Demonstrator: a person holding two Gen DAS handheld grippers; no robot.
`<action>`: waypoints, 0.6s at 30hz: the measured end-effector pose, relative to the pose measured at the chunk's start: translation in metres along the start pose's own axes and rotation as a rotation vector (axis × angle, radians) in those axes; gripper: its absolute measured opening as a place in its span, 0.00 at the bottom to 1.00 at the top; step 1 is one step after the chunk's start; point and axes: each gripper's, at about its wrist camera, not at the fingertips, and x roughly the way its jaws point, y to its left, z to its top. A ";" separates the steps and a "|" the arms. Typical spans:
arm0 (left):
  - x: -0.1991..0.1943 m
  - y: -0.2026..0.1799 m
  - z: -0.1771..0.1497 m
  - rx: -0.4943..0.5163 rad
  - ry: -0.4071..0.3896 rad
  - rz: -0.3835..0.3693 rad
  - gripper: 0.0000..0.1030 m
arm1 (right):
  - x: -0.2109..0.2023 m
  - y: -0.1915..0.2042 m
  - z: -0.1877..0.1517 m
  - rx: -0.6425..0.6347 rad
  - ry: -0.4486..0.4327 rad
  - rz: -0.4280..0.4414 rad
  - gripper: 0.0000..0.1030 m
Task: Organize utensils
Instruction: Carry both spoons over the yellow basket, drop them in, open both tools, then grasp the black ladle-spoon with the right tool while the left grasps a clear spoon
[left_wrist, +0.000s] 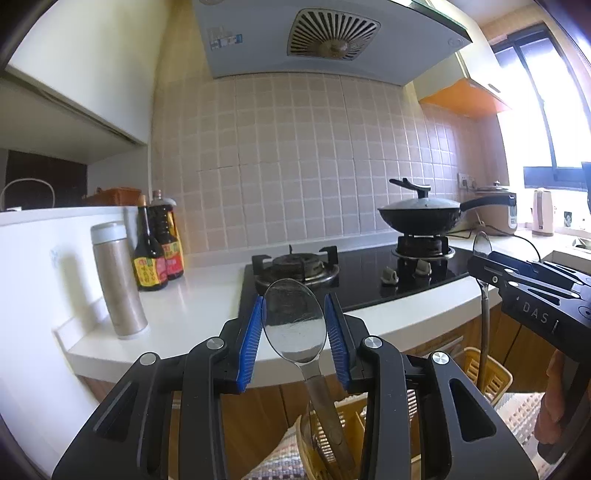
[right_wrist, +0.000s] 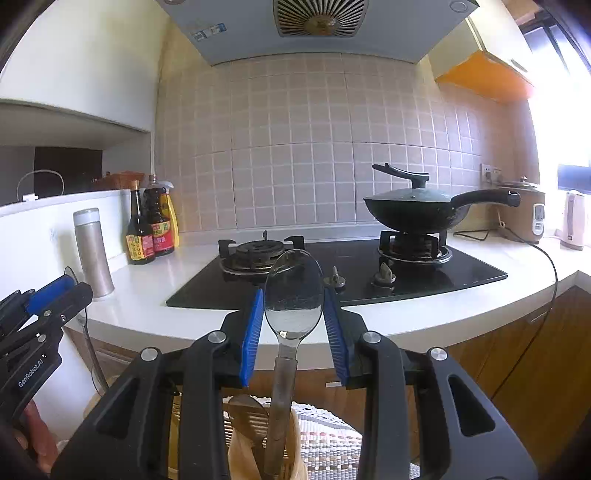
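Item one: left gripper, black frame with blue pads, jaws clamped on the bowl of a metal spoon; the spoon stood bowl-up, its handle running down toward a yellow slatted basket and a clear container below, contact with either not discernible. Item two: right gripper, same make, jaws closed on the bowl of a second spoon, also bowl-up, handle hanging down into a pale holder alongside another utensil. Each gripper appeared at the edge of the other's view, side by side, in front of the white counter. Item three: black gas hob set in the counter, lidded wok on its right burner. Item four: steel flask and sauce bottles at left. Item five: rice cooker and kettle at right. A woven mat lay on the floor.
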 end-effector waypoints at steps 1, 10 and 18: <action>0.000 0.000 -0.001 0.001 0.002 -0.001 0.31 | 0.001 0.000 -0.002 -0.004 0.003 0.001 0.29; -0.005 -0.001 -0.012 0.002 0.032 -0.033 0.41 | -0.014 -0.007 -0.017 0.048 0.040 0.050 0.49; -0.040 0.008 -0.002 -0.049 0.046 -0.080 0.48 | -0.057 -0.001 -0.016 0.001 0.070 0.086 0.55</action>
